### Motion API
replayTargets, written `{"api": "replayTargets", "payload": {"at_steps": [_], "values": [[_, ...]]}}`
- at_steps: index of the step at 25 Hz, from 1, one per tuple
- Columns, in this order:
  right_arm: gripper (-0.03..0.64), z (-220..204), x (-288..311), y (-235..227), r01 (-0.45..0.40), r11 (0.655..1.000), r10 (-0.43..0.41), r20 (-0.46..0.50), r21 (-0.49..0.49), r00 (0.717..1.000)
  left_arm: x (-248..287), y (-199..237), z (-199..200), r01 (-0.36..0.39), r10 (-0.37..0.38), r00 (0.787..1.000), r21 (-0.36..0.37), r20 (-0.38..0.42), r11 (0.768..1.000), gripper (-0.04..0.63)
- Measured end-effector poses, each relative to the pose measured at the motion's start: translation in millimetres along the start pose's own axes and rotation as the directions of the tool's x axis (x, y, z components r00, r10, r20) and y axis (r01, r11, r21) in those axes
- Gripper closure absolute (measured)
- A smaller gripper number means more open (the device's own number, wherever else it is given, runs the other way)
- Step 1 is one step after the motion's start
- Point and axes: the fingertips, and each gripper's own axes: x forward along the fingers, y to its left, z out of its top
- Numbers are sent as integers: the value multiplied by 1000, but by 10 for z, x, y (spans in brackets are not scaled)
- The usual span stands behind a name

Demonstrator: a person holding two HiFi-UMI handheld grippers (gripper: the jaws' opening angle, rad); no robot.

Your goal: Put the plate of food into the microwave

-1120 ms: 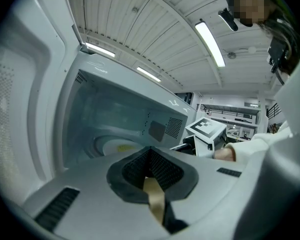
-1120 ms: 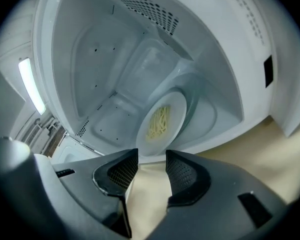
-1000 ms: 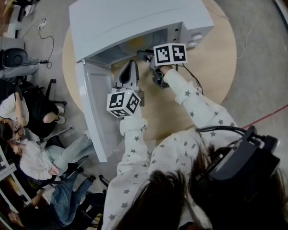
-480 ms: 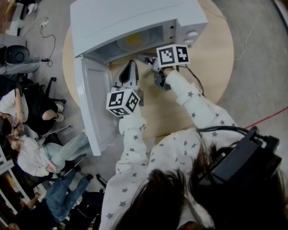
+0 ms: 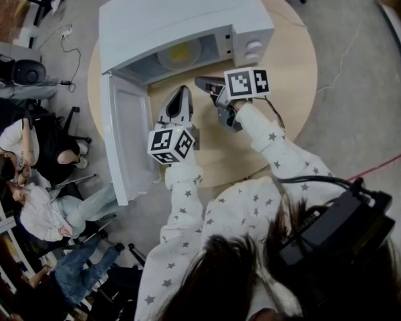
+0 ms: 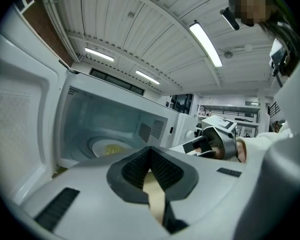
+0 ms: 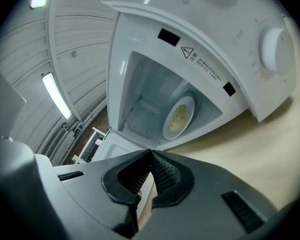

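The white microwave (image 5: 180, 12) stands on the round wooden table (image 5: 287, 65) with its door (image 5: 123, 136) swung wide open to the left. Inside it lies the white plate of yellow food (image 5: 179, 53), flat on the cavity floor (image 6: 107, 146) (image 7: 180, 116). Both grippers hover over the table just outside the opening, apart from the plate. My left gripper (image 5: 180, 93) (image 6: 151, 151) points into the cavity, shut and holding nothing. My right gripper (image 5: 204, 82) (image 7: 151, 156) is beside it on the right, its jaws closed together with nothing between them.
The microwave's control panel with round dials (image 7: 275, 49) is to the right of the opening. The open door overhangs the table's left edge. Seated people (image 5: 33, 179) and chairs are on the floor to the left. A red cable (image 5: 387, 162) runs across the floor at right.
My right gripper has drawn back from the microwave's opening toward me and to the right, and the plate stays inside. The left gripper has hardly moved.
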Motion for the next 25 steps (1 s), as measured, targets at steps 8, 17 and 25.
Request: {"api": "replayTargets", "payload": {"at_steps": [8,17,25], "values": [[611,-150,-358,177,-77,997,78,-35,27,996,-128,-343,120,8,-9,1000,24,30,1000,594],[611,-214,-565,375,-129,991,130,-45,33,990,-275,-612,137,25,-27,999,33,36,999,594],[611,-299,-761,440,-167,984,168,-19,59,986,-376,-804,187,27,-30,997,51,67,998,594]]}}
